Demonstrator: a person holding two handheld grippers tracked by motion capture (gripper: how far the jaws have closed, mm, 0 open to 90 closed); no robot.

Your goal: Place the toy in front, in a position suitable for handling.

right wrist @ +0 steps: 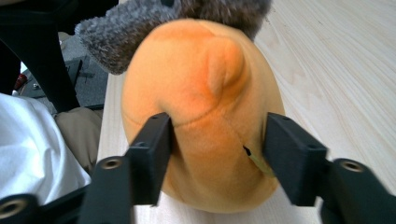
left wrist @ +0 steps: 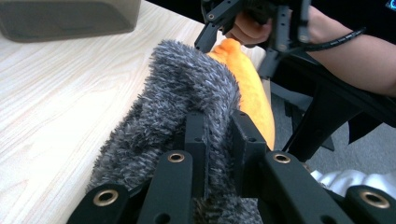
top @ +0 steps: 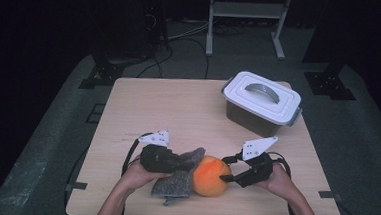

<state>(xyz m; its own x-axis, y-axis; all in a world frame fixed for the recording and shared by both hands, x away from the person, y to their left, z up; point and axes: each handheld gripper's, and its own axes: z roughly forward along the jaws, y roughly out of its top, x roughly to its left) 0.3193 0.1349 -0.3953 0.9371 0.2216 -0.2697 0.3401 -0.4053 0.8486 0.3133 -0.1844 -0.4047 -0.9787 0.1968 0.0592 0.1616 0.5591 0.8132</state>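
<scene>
Fingers of left gripper (left wrist: 219, 140) clamped on grey fuzzy cloth (left wrist: 187, 93), steadying it; right gripper (right wrist: 217, 154) fingers apart astride orange plush (right wrist: 201, 107) on surface (top: 178, 107), left finger perhaps touching

Dark room, grey floor (top: 366, 148), light wooden table (top: 178, 107), metal rack (top: 247, 11) behind.

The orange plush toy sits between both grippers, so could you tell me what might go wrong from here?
1. The right hand-held gripper straddles the orange toy with jaws apart, the right one off the plush; the soft body may slip out.
2. The left hand-held gripper pinches only the grey fur; pulling could strain it.
3. The toy lies near the table front edge and could roll off.
</scene>
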